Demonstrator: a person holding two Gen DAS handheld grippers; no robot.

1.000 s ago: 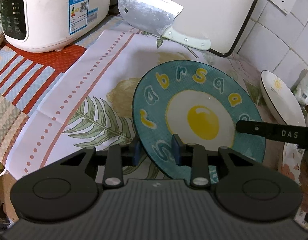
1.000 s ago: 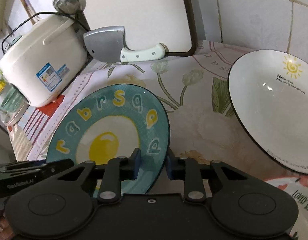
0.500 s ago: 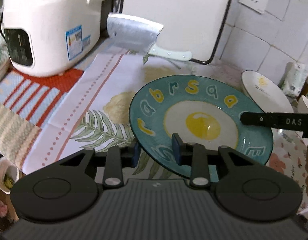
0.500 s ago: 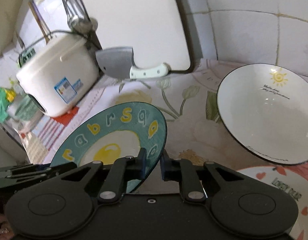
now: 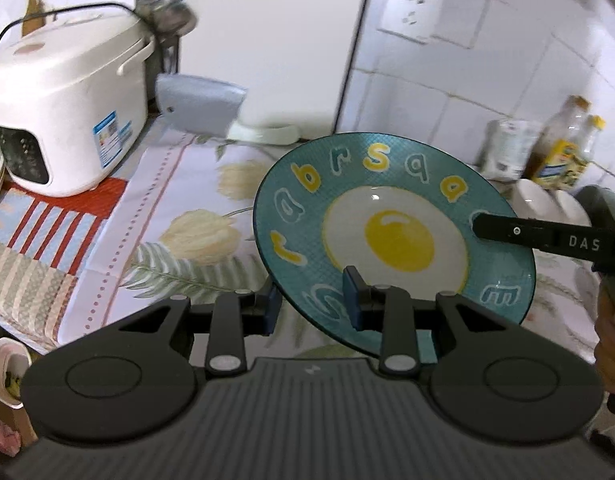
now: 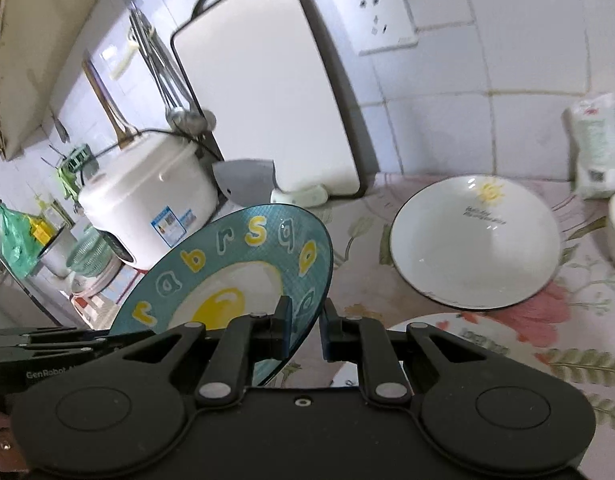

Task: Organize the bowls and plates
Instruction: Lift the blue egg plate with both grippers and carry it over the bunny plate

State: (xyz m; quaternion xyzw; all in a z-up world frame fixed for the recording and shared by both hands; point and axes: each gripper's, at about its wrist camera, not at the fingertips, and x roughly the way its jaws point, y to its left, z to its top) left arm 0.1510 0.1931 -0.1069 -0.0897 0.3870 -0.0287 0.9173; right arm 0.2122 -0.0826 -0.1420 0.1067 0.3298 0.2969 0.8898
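Two grippers share one plate, and everything in the next move hangs on where that plate sits relative to the white dish on the counter. Broadest in view is the flowered cloth (image 6: 579, 280) covering the counter, with a white rice cooker (image 5: 63, 120) at its far left, a white cutting board (image 6: 267, 92) leaning on the tiled wall behind, and a cleaver (image 5: 199, 108) lying at the board's foot.

Next in size, the white sun-printed plate (image 6: 475, 240) rests flat on the cloth to the right, well apart from the grippers; the rim of another printed plate (image 6: 447, 328) shows just nearer, under the right gripper.

Held clear above the cloth is the teal egg-patterned plate (image 5: 391, 236), tilted, its far edge up. Being round, it has no long axis; what matters is that it lies left of the white plate, so a stacking move would likely carry it rightward.

Smallest are the grips themselves. The left gripper (image 5: 311, 300) pinches the plate's near-left rim, jaws closed partway around the edge. The right gripper (image 6: 305, 328) is clamped as tight as it goes on the near-right rim, and it is the nearer one to the white plate, so I judge it would lead.
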